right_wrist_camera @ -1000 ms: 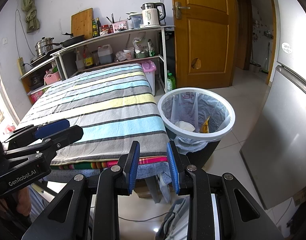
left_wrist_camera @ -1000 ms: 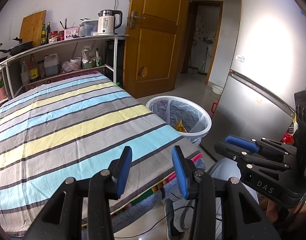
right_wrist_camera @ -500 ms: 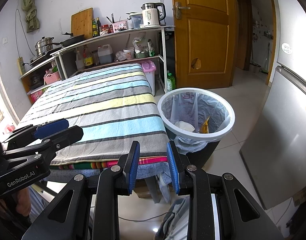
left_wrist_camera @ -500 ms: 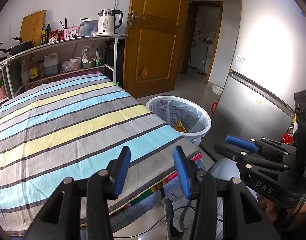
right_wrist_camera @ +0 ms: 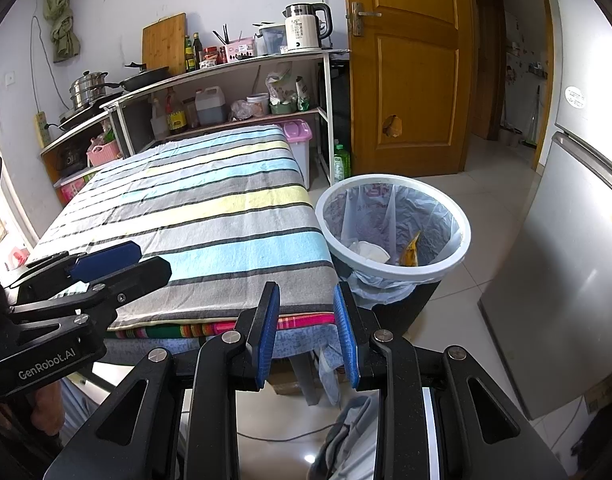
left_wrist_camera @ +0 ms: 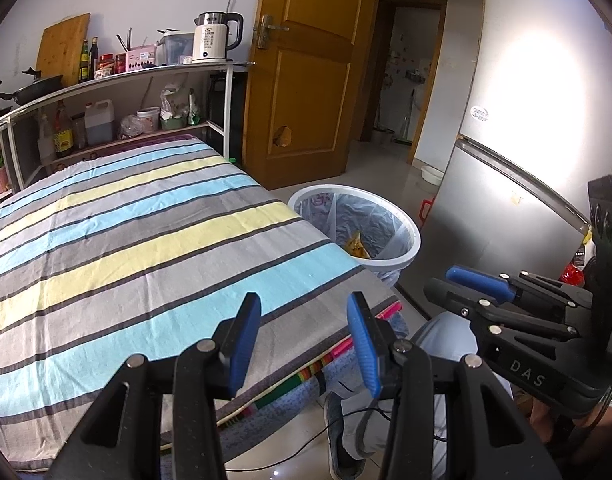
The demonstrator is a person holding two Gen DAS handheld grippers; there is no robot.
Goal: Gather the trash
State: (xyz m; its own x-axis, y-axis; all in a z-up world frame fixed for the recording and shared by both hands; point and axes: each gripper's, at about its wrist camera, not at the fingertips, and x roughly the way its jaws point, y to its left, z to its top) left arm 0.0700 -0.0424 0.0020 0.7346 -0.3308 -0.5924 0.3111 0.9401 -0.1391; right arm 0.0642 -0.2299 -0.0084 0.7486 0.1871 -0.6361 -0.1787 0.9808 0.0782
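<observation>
the left gripper (left_wrist_camera: 304,322) hung over the near edge of the table (left_wrist_camera: 106,240), its blue pads (left_wrist_camera: 246,340) parted with nothing between them. the right gripper (right_wrist_camera: 306,320) hung beside it over the table's near corner, pads (right_wrist_camera: 268,334) set closer together yet with a clear gap, also empty. each gripper showed in the other's view: the right one at the right edge of the left wrist view (left_wrist_camera: 478,284), the left one at the left edge of the right wrist view (right_wrist_camera: 106,258). both pointed downward at a slant.

the table was covered by a striped cloth (right_wrist_camera: 210,216) in grey, blue and yellow, and no object lay on the visible part of the cloth. the bin (right_wrist_camera: 392,270) stood on the floor just beside the table's right corner, white-rimmed and lined with a thin plastic bag (right_wrist_camera: 434,216). the trash sat inside it: a white cup (right_wrist_camera: 370,252) and a yellow wrapper (right_wrist_camera: 411,252) at the bottom. from the left wrist view only the wrapper (left_wrist_camera: 356,244) showed, the cup hidden by the bin's (left_wrist_camera: 410,248) rim.

behind the table stood a shelf (right_wrist_camera: 242,64) with a kettle (right_wrist_camera: 306,28), bottles and a cutting board (right_wrist_camera: 164,42). a wooden door (right_wrist_camera: 406,68) stood to its right, and a fridge (right_wrist_camera: 566,260) to the right of the bin. a person's trouser leg (left_wrist_camera: 446,340) and shoe (left_wrist_camera: 338,436) showed below the table edge.
</observation>
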